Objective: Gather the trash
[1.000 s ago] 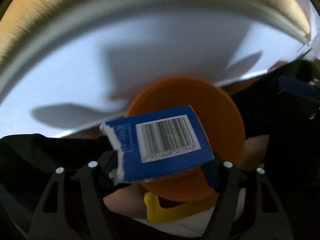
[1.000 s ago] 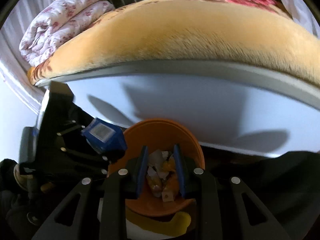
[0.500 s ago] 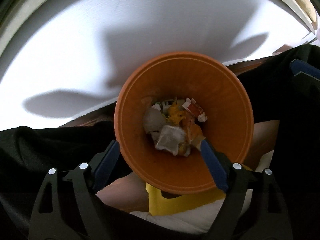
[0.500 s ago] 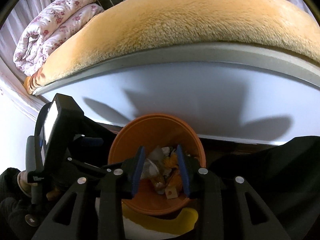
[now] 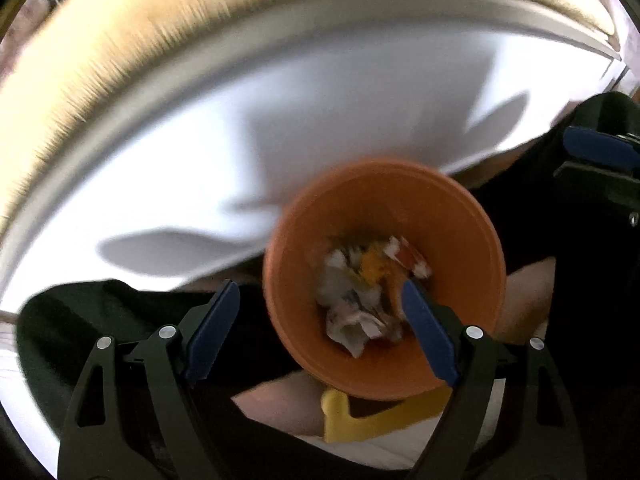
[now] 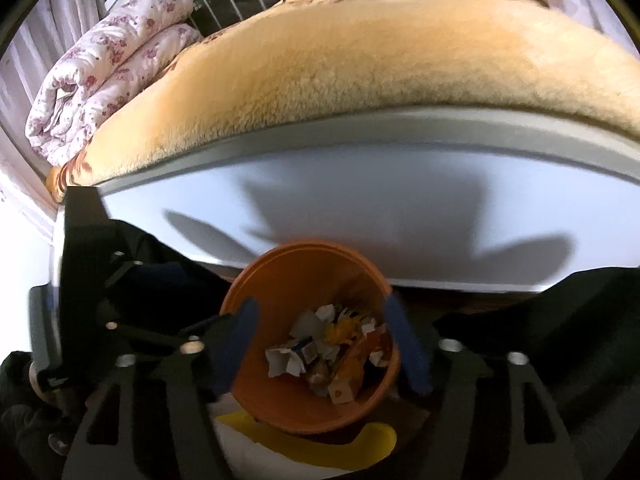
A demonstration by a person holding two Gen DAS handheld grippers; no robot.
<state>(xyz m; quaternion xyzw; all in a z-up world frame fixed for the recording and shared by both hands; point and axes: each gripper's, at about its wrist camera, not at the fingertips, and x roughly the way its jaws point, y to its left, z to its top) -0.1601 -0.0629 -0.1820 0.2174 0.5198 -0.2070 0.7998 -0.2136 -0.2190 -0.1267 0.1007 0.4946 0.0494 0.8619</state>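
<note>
The left gripper (image 5: 320,320) hangs over the orange bin (image 5: 476,240) with its blue-padded jaws spread wide and nothing between them. Its right pad sits above the inside of the bin, its left pad outside the rim over dark cloth; neither pad appears to touch the bin, though motion blur makes that hard to judge.

The right gripper (image 6: 322,340) also points down into the orange bin (image 6: 276,280). Its jaws have just been opening and now stand well apart, one to each side of the bin's mouth, with no object pinched between them. Both pads are blurred.

The trash (image 6: 328,352) lies at the bottom of the bin: crumpled white paper scraps, yellow and orange wrapper bits, a red-and-white piece and a small pale block. In the left wrist view the same heap (image 5: 368,288) shows near the right pad.

The bin stands just in front of a white bed frame (image 6: 360,208), which carries a tan fleece blanket (image 6: 340,80); a folded floral quilt (image 6: 108,80) rests at the far left of the bed. A yellow plastic piece (image 5: 376,420) shows below the bin, near its closer edge.
</note>
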